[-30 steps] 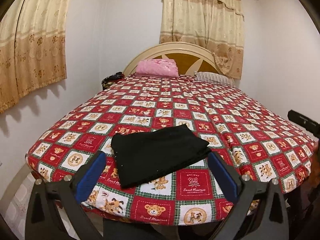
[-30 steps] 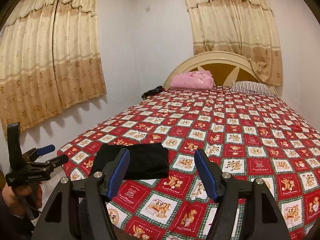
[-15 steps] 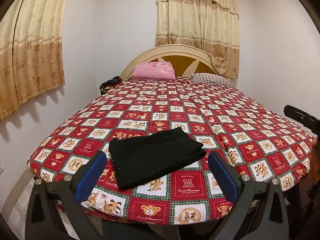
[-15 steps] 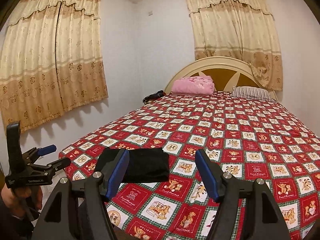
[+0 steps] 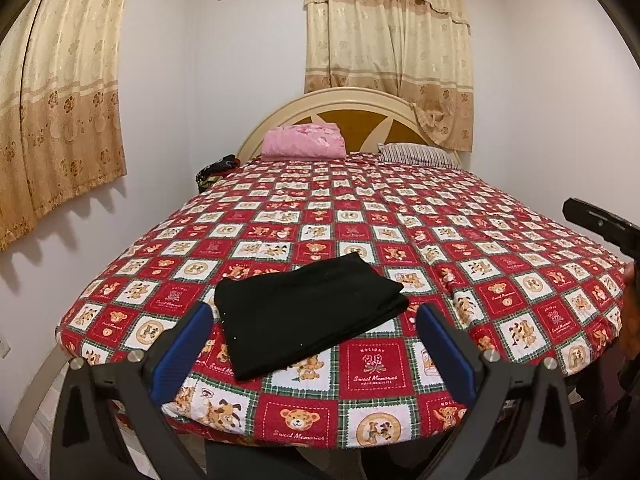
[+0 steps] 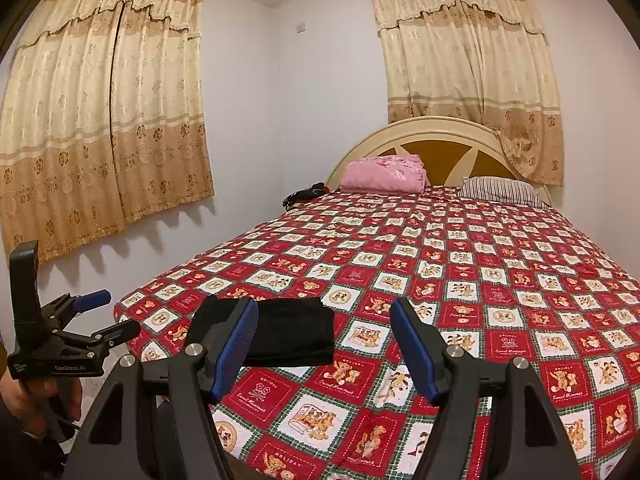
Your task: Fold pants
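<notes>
The black pants (image 5: 308, 312) lie folded into a compact rectangle near the front left corner of the bed (image 5: 400, 220). My left gripper (image 5: 314, 310) hovers just short of the bed's edge, open, its blue pads (image 5: 188, 344) wide on either side of the pants without touching them. In the right wrist view the pants (image 6: 292, 336) show partly behind my right gripper's left finger. The right gripper (image 6: 324, 306) is open and holds nothing. A hand (image 6: 40, 396) holds the left gripper (image 6: 116, 312) at the far left, off the bed.
The bed (image 6: 480, 280) has a red checked teddy-bear cover. A pink pillow (image 5: 304, 140) and a striped pillow (image 5: 416, 154) lie by the headboard, with a dark bundle (image 5: 216, 170) beside them. Curtains hang on both walls. A black part of the right gripper (image 5: 600, 224) juts in at the right edge.
Both grippers stay open and almost still. The folded pants have not moved on the bed.
</notes>
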